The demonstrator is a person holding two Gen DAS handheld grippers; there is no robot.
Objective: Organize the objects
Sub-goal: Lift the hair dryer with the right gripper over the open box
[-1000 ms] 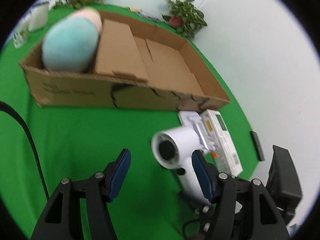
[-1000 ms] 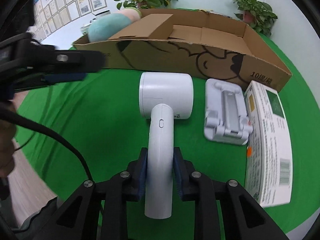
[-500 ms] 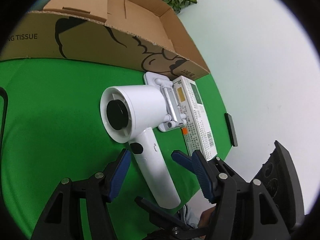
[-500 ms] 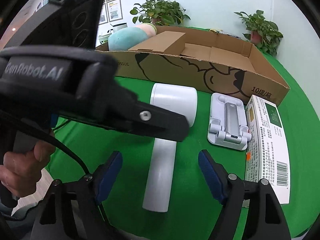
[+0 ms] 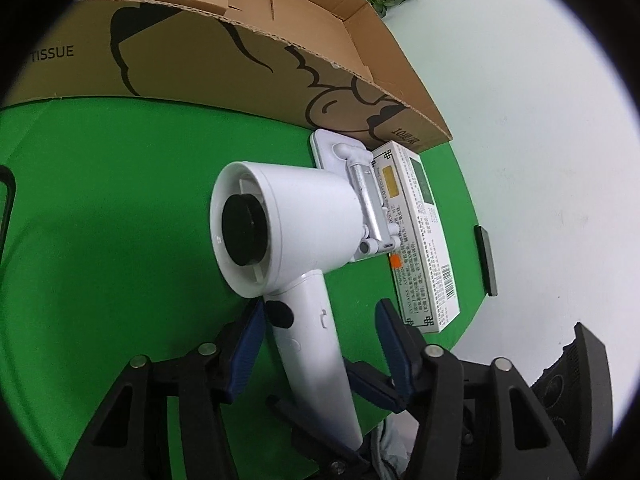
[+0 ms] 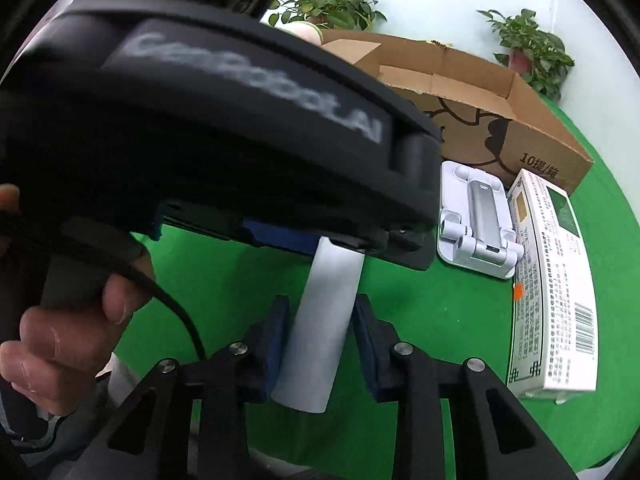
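A white hair dryer [image 5: 288, 236] lies on the green table, its handle [image 6: 324, 320] pointing toward me. My left gripper [image 5: 320, 344] is open, its blue pads on either side of the handle with gaps. My right gripper [image 6: 320, 332] has closed in around the lower handle; its left pad touches the handle and a small gap shows at the right pad. The left gripper's black body [image 6: 224, 120] fills the upper left of the right wrist view and hides the dryer's head there.
An open cardboard box [image 5: 248, 60] stands behind the dryer. A white folding stand [image 6: 476, 224] and a white medicine carton [image 6: 556, 280] lie to the right. Potted plants [image 6: 528, 48] stand at the back. A dark remote [image 5: 486, 260] lies at the table's right edge.
My right gripper opened off the handle, then narrowed around it again. My left gripper moved in low from the left and now straddles the handle.
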